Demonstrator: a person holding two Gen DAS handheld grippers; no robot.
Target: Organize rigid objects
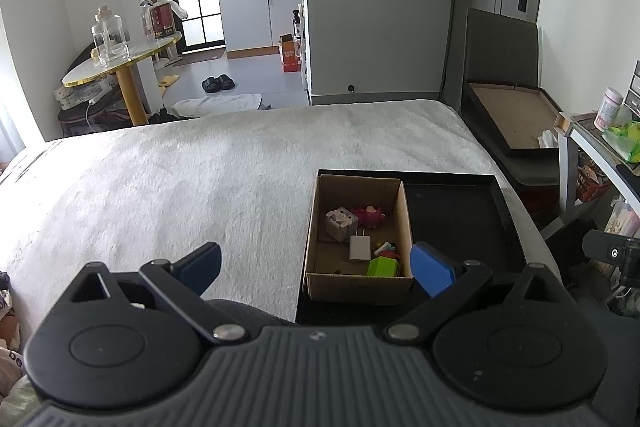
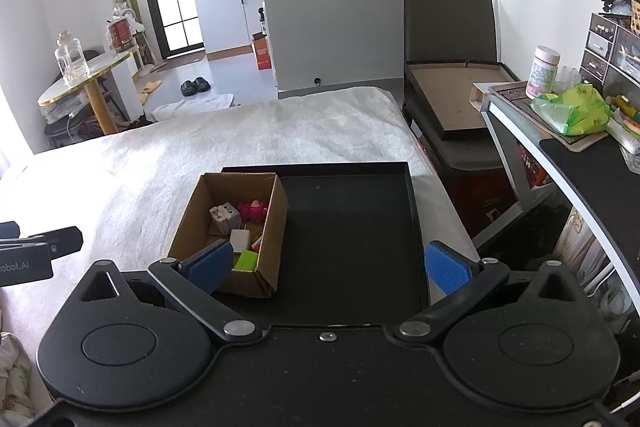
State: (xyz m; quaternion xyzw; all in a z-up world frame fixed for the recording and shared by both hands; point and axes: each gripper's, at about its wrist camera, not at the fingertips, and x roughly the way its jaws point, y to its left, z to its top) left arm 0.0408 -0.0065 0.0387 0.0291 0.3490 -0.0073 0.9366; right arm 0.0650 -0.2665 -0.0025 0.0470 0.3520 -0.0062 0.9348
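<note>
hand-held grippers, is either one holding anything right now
Nothing is held. The left hand-held gripper and the right hand-held gripper are both open, with nothing between their fingers.

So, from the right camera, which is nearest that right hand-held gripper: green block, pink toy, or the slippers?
1. Green block, in the cardboard box's near end, by the left finger.
2. Pink toy, at the box's far end.
3. Slippers, on the floor beyond the bed.
</note>
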